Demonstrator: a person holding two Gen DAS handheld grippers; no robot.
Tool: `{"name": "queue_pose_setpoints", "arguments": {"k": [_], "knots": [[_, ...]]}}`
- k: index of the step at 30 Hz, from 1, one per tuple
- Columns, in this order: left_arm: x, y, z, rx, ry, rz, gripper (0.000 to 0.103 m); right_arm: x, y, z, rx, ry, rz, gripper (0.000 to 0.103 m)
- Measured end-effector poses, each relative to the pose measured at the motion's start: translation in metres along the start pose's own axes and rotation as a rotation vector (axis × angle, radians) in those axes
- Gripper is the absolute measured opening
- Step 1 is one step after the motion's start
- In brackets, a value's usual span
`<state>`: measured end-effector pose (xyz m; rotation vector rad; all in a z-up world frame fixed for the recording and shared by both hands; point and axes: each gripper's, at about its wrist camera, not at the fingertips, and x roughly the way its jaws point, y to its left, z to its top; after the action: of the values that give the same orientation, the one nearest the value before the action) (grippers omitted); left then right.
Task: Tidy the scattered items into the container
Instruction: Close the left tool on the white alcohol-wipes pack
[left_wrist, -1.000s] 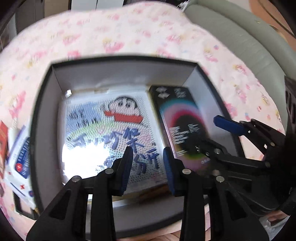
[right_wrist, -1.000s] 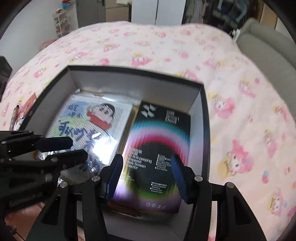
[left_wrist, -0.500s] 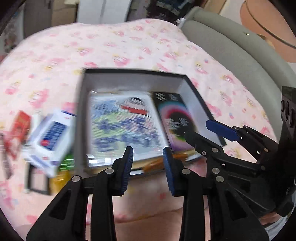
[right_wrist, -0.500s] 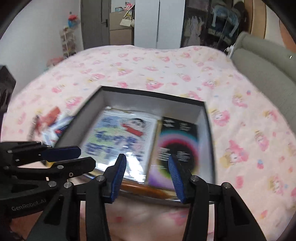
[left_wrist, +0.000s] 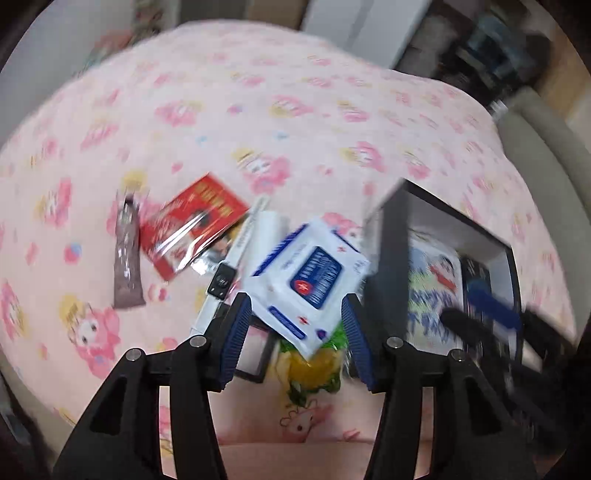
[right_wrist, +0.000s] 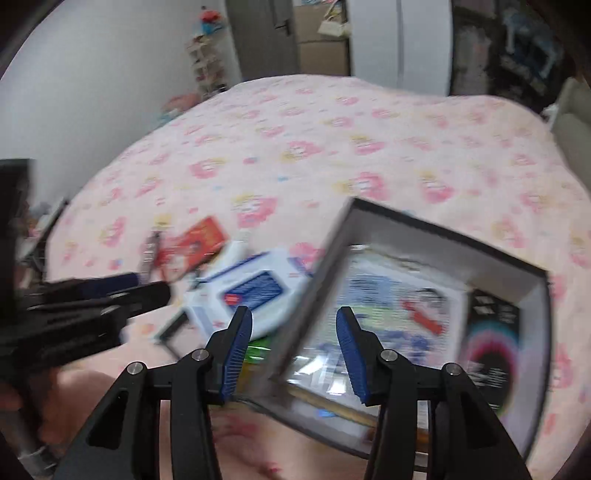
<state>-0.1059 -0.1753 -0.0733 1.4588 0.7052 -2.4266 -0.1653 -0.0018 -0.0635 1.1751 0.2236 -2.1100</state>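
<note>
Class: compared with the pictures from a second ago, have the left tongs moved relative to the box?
Yes. The left tongs have swung left, off the box, and now frame the white pack on the bedspread, jaws wider.

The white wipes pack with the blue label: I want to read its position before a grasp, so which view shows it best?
The left wrist view: the white wipes pack with the blue label lies large, nearly central, just beyond the open left gripper. The right wrist view shows it smaller, blurrier, off to the left.
</note>
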Motion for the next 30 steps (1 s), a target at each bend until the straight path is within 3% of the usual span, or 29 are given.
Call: {"name": "queue_pose_setpoints", "arguments": {"k": [2,6,11,14,20,21,25,26,28,30], "knots": [[0.006,0.003,0.007,-0.042,-0.014,-0.01,0.049,0.013,0.011,0.001,0.004,0.034,0.073,0.044],[0.035,-0.019,0.015,0.024,0.042,0.034,0.044,0.049,0.037,-0.003,-0.034,0.163,0.131,0.045],[0.054,0.017,0.005,-0.083,0.155,0.004,0.044,0.075,0.039,-0.004,-0.015,0.235,0.122,0.045],[0.063,0.058,0.008,-0.157,0.205,0.031,0.033,0.093,0.033,-0.006,0.003,0.288,0.106,0.042],[0.081,0.036,0.001,-0.173,0.248,-0.03,0.033,0.105,0.043,-0.004,-0.033,0.289,0.041,0.043],[0.085,0.034,-0.001,-0.174,0.272,-0.05,0.039,0.106,0.043,-0.004,-0.038,0.288,0.033,0.043],[0.087,0.027,-0.007,-0.18,0.285,-0.083,0.04,0.105,0.043,-0.002,-0.01,0.272,0.012,0.043],[0.091,0.026,-0.005,-0.178,0.288,-0.084,0.039,0.104,0.042,-0.001,-0.002,0.268,0.008,0.043],[0.09,0.03,-0.005,-0.187,0.281,-0.076,0.024,0.103,0.042,0.0,0.015,0.259,-0.002,0.043],[0.086,0.037,0.0,-0.222,0.267,-0.099,0.023,0.102,0.041,0.0,0.032,0.251,-0.011,0.042]]}}
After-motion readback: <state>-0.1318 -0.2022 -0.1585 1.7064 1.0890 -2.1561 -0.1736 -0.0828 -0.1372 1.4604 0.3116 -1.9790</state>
